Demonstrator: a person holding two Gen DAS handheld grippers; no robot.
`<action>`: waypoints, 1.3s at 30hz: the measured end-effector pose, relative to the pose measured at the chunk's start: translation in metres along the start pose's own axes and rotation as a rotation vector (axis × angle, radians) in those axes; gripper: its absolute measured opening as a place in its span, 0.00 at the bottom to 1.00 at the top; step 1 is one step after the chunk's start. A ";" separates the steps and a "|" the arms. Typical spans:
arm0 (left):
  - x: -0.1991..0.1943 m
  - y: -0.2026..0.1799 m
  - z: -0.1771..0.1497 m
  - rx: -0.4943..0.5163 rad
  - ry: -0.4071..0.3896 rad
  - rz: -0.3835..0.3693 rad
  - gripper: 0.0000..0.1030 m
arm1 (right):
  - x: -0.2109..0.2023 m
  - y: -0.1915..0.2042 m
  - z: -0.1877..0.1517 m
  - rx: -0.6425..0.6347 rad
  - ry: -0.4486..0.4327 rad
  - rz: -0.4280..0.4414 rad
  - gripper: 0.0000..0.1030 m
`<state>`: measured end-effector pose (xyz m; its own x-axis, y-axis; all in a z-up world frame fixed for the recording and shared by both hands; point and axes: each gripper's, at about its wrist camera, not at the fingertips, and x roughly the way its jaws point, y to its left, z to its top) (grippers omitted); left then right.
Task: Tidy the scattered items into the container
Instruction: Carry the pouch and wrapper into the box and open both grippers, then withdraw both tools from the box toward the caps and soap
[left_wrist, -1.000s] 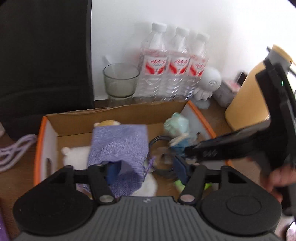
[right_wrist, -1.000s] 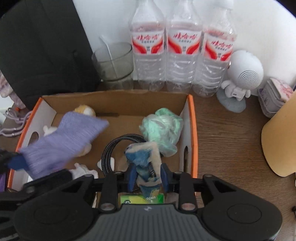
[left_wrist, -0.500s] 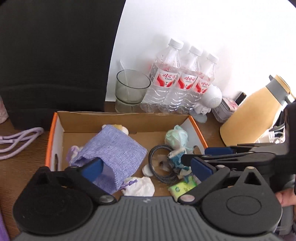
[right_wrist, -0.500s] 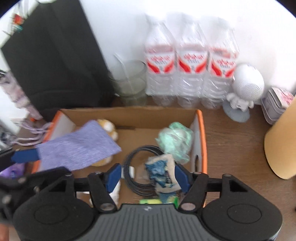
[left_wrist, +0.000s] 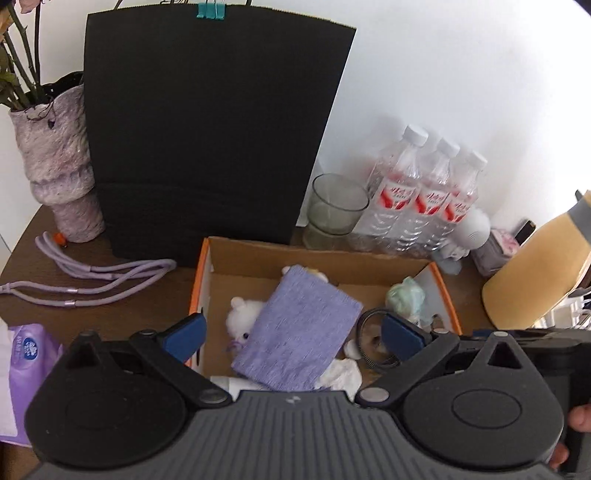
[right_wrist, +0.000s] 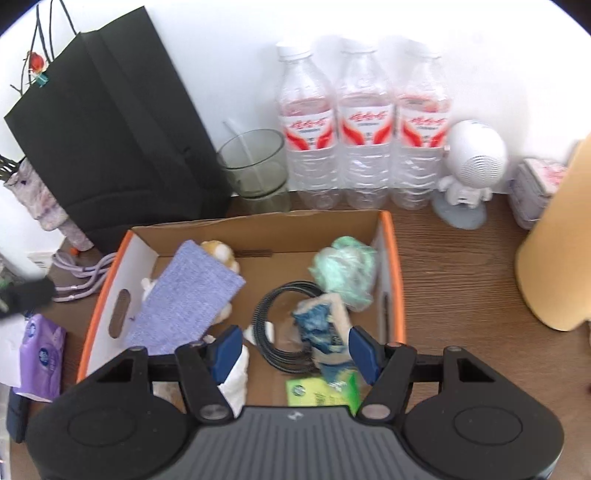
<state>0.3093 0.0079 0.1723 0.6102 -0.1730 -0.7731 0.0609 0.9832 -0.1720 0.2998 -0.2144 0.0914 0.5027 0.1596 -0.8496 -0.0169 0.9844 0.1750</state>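
Both grippers released: the left gripper (left_wrist: 291, 336) has its blue pads spread to their widest with nothing pressed between them, and the right gripper (right_wrist: 295, 349) has its jaws parted, clear of the blue-and-white packet (right_wrist: 325, 328) lying below them. Each set of jaws has just been opening, with no item gripped between the pads.

Cardboard box (right_wrist: 391, 258) with orange rim sits on the brown wooden table (right_wrist: 461, 280), open top. Inside it: a lavender knitted pouch (left_wrist: 299, 328) lying tilted across a white plush toy (left_wrist: 245, 314); a small yellow-and-white plush (right_wrist: 221, 253) against the back wall, partly under the pouch; a coiled black cable (right_wrist: 273, 325) near the middle; the blue-and-white packet just right of the cable; a mint-green crumpled bundle (right_wrist: 345, 271) in the right rear corner; a green sachet (right_wrist: 317, 393) and white tissue (left_wrist: 341, 374) at the near side.

Outside the box, left: a purple tissue pack (left_wrist: 27, 362) and a lilac cord (left_wrist: 92, 275) on the table. Behind: a black paper bag (left_wrist: 207, 129), a textured vase (left_wrist: 61, 166), a glass tumbler (left_wrist: 338, 210), three water bottles (right_wrist: 365, 133), a white round-headed figurine (right_wrist: 471, 162). Right: a yellow jug (left_wrist: 535, 273)
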 end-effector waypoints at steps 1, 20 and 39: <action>-0.002 -0.001 -0.004 0.005 0.004 0.017 1.00 | -0.006 -0.001 -0.002 -0.005 -0.002 -0.010 0.61; -0.173 -0.059 -0.150 0.146 -0.470 0.166 1.00 | -0.174 0.052 -0.147 -0.239 -0.499 -0.085 0.76; -0.164 -0.010 -0.364 0.167 -0.411 0.152 1.00 | -0.139 0.035 -0.372 -0.102 -0.509 -0.012 0.82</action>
<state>-0.0793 0.0049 0.0787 0.8824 -0.0223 -0.4700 0.0525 0.9973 0.0513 -0.0922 -0.1742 0.0301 0.8599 0.1173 -0.4968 -0.0798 0.9922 0.0962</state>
